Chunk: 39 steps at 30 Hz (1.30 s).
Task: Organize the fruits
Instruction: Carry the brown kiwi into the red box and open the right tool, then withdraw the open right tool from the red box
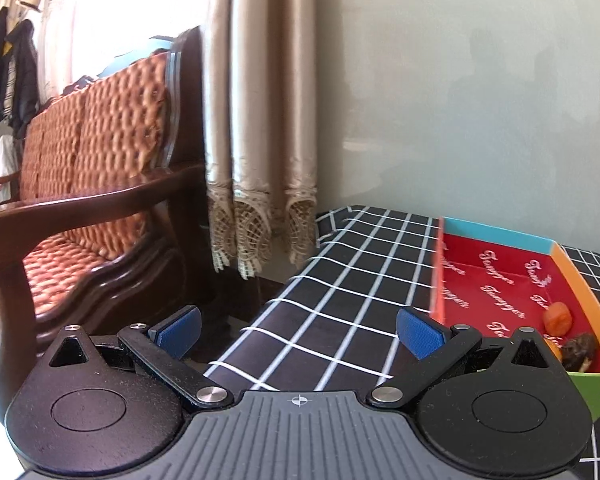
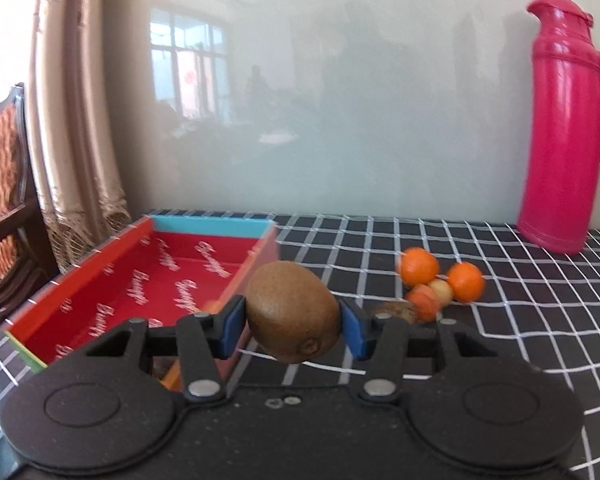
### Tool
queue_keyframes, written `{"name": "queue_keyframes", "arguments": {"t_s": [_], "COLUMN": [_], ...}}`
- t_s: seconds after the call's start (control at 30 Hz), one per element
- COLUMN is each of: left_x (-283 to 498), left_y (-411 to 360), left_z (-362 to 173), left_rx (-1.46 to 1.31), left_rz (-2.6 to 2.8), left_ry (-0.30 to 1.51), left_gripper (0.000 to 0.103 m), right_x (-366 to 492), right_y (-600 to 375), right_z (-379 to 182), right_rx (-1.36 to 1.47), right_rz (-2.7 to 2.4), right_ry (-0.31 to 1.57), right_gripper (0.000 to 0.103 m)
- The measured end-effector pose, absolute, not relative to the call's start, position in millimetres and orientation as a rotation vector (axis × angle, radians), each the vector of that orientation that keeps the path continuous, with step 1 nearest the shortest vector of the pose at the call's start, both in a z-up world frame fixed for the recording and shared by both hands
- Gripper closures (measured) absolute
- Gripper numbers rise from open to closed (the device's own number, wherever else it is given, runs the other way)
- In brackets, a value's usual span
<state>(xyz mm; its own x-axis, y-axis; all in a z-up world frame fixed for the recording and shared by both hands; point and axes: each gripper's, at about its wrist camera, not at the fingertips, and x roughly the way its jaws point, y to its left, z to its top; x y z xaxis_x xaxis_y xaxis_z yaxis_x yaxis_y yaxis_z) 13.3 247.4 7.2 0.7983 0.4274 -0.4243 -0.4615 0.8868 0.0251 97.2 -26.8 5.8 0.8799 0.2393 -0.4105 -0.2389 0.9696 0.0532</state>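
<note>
my right gripper is clamped on the kiwi, held just above the surface beside the red box. i'd carry it level over the wall, lower, then release; my left gripper is wide open and empty.

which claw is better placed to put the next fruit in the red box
Right. The right claw is shut on a kiwi just beside the red box. The left claw is open and empty.

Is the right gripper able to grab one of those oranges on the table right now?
Probably not yet. The right gripper is shut on a kiwi, so its jaws are full. The oranges lie in the open on the tablecloth, nothing covering them.
</note>
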Motion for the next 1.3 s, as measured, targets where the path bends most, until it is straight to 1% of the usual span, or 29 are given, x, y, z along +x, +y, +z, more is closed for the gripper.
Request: {"name": "queue_keyframes", "arguments": {"t_s": [0.23,0.73,0.83,0.9,0.93,0.97,1.3], "left_x": [6,-4,-4,-4,-4,-4,-2], "left_y": [266,287,287,287,286,285,273], "left_z": [4,-1,-1,0,0,0,2], "left_rx": [-0.079,-0.076,-0.078,-0.08,-0.078,-0.076,-0.059], "left_rz": [0.501,0.524,0.525,0.523,0.523,0.523,0.505], "left_ry": [0.446,0.468,0.463,0.458,0.458,0.459,0.464], "left_gripper": [0.0,0.0,0.0,0.0,0.0,0.0,0.0], "right_x": [89,76,74,70,68,68,77], "right_y": [5,76,79,79,78,76,63], "right_z": [9,-7,-8,-4,-3,-2,0], "right_rx": [-0.03,-0.089,-0.1,-0.111,-0.11,-0.103,-0.075], "right_rz": [0.327,0.509,0.512,0.502,0.498,0.494,0.448], "right_ry": [0.379,0.411,0.409,0.378,0.368,0.362,0.372], "right_gripper": [0.054,0.053,0.053,0.049,0.044,0.043,0.045]}}
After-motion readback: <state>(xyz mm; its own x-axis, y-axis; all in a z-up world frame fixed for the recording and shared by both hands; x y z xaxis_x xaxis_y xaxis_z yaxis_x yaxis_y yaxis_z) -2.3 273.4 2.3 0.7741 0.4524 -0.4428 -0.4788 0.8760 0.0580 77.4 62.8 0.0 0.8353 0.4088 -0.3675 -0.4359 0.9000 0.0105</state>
